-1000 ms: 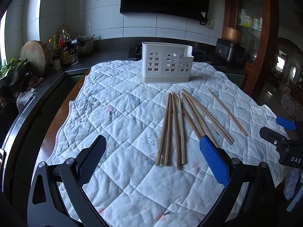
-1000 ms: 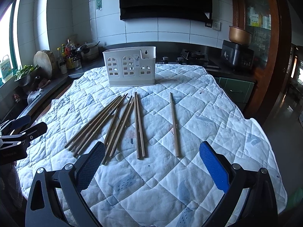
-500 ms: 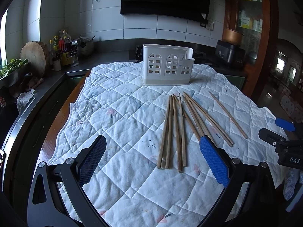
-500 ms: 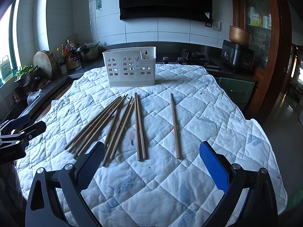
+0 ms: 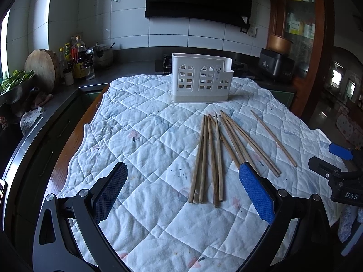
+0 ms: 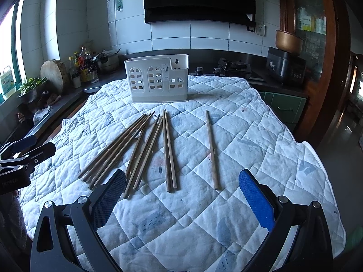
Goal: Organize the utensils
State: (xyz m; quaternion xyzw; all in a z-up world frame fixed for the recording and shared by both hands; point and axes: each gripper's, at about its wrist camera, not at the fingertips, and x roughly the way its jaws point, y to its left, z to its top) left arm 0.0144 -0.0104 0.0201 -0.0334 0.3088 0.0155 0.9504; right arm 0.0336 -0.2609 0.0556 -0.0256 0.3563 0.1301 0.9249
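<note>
Several wooden chopsticks (image 5: 213,156) lie fanned out on a white quilted cloth (image 5: 145,140); they also show in the right wrist view (image 6: 145,149). One chopstick (image 6: 211,148) lies apart to the right. A white utensil holder (image 5: 200,81) with arched cut-outs stands upright behind them, also in the right wrist view (image 6: 157,80). My left gripper (image 5: 181,192) is open and empty, just short of the chopsticks' near ends. My right gripper (image 6: 181,195) is open and empty, also short of the near ends. Each gripper shows at the edge of the other's view.
The cloth covers a table with a wooden edge (image 5: 65,149) on the left. A dark counter (image 5: 68,90) at left holds bottles, a pot and a round chopping block. A stove (image 6: 233,66) and a black cooker (image 6: 285,68) stand behind the table.
Both grippers have drifted slightly; the scene has shifted a little down in both views. Nothing on the cloth has moved.
</note>
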